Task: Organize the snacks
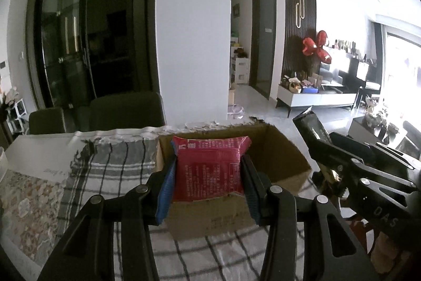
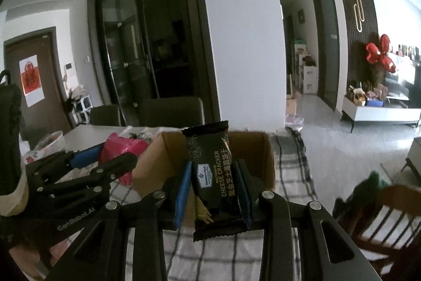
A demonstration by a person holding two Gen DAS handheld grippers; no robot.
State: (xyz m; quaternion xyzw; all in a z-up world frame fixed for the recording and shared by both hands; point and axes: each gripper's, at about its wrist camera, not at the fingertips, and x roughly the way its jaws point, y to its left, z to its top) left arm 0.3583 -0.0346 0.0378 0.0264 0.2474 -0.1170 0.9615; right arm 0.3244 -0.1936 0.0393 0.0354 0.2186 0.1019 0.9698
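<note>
My left gripper [image 1: 208, 170] is shut on a red snack packet [image 1: 209, 167] and holds it over the near wall of an open cardboard box [image 1: 284, 149]. My right gripper [image 2: 214, 186] is shut on a black cheese cracker packet [image 2: 213, 175], upright, in front of the same box [image 2: 260, 149]. The right gripper with its black packet [image 1: 313, 125] shows at the right of the left wrist view. The left gripper with the red packet [image 2: 123, 146] shows at the left of the right wrist view. The inside of the box is mostly hidden.
The box stands on a checked cloth [image 1: 113, 162] over a table. Dark chairs [image 1: 126, 109] stand behind the table, and a white pillar [image 1: 193, 30] rises beyond. A wooden chair [image 2: 389, 217] is at the right. A bowl [image 2: 51, 140] sits at the far left.
</note>
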